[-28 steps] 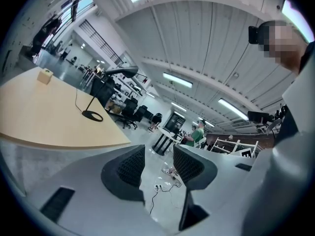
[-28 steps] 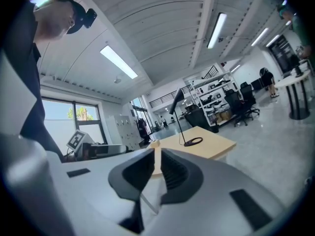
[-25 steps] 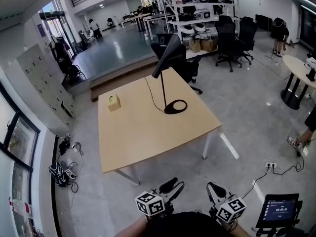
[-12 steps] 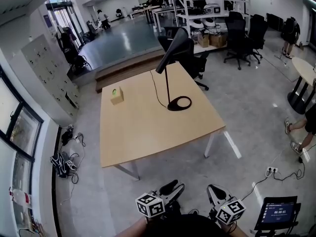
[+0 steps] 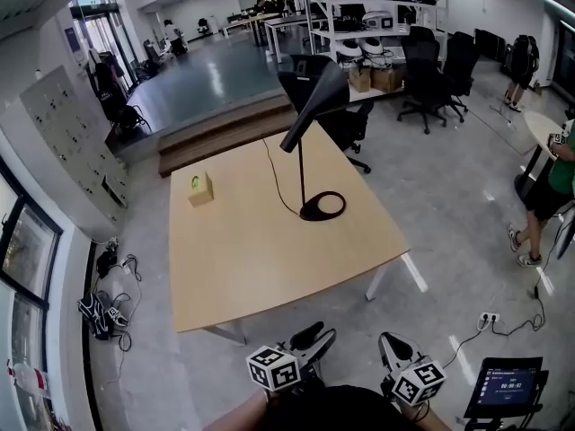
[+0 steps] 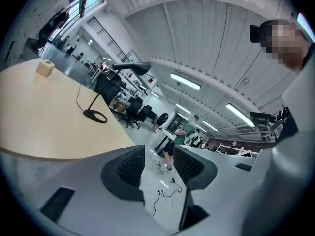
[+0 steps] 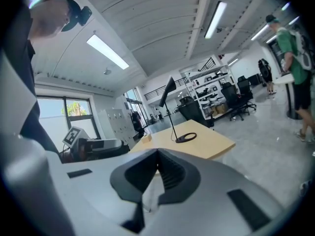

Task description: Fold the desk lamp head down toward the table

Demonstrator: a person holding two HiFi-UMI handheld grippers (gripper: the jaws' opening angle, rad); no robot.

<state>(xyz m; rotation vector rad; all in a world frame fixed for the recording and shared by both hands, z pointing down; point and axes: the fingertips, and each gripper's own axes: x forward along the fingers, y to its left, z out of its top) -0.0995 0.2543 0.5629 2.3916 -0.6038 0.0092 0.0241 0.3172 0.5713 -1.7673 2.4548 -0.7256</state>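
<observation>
**Desk lamp.** The desk lamp [image 5: 311, 95] is matte black and stands upright on the light-wood table [image 5: 252, 259], towards the far right part of the top.
- It has an open ring base [image 5: 306, 212] that lies flat on the wood.
- A thin straight stem rises from one side of the ring.
- A conical head sits tilted at the top of the stem. Its narrow end meets the stem and its wide end flares away from it.
- The head is raised well above the table surface, not lowered to it.
- A thin dark cord [image 5: 273, 181] runs from the base across the top to the far edge.

**Other item on the table.** A small tan box [image 5: 199, 188] with a green mark sits near the far left corner, well apart from the lamp.

**Tongs.** Both tongs are held low, off the near edge of the table and well apart from the lamp.
- The left gripper [image 5: 312, 338] has its jaws spread, with only floor showing through the gap.
- The right gripper [image 5: 390, 345] has its jaw tips brought together, with nothing between them.

**Surroundings.** A person in a green shirt [image 5: 559, 164] stands at the right edge of the room.
</observation>
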